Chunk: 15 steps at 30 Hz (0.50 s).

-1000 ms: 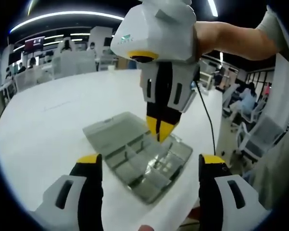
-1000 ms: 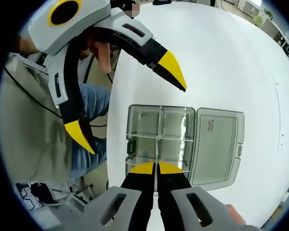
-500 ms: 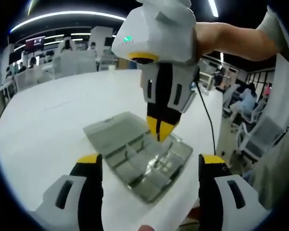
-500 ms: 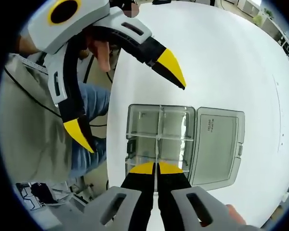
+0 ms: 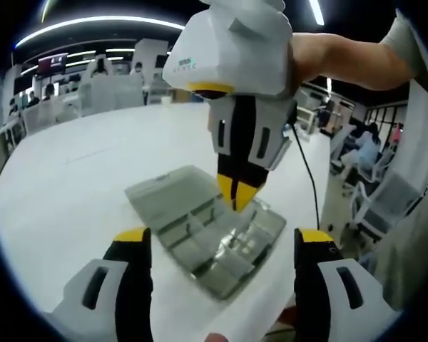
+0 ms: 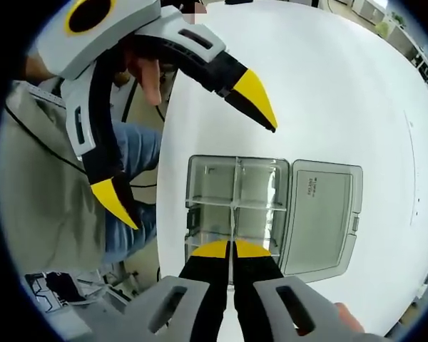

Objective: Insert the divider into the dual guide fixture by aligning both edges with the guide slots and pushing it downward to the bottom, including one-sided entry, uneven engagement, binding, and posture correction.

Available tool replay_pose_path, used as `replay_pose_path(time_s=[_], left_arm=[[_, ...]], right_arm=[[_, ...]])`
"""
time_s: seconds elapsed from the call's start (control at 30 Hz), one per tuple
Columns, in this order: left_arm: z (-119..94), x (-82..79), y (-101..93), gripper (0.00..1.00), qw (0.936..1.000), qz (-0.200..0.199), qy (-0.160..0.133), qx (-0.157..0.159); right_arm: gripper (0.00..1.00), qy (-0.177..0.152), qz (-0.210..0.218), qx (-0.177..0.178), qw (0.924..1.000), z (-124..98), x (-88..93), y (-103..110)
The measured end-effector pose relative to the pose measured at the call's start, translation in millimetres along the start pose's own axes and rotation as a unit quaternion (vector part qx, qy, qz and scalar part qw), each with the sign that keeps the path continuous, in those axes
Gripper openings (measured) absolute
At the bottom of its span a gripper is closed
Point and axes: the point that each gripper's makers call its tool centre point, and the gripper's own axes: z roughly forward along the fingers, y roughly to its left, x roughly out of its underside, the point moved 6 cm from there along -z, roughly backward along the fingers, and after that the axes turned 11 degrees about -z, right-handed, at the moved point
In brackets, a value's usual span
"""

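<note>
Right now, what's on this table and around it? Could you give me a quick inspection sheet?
Surface: white table, bare around the box.
Job's things: clear compartment box near the table edge, its lid lying open beside it; a thin clear divider stands upright in the box.
Clutter: nothing seen.
Grippers: right gripper shut on the divider from above; left gripper open, held off from the box.
Cables: a black cable runs down past the table edge.
Surroundings: open office with chairs, desks and ceiling strip lights; people seated in the distance.
</note>
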Motion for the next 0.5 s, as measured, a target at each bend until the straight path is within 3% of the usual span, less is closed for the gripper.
replay_pose_path(time_s=[0.5], left_arm=[[-1.2,-0.8,1.1,0.8,1.0,0.001,-0.001,-0.002]], right_arm=[[0.0,0.005,-0.001,0.003,1.0,1.6,-2.1,-1.8]])
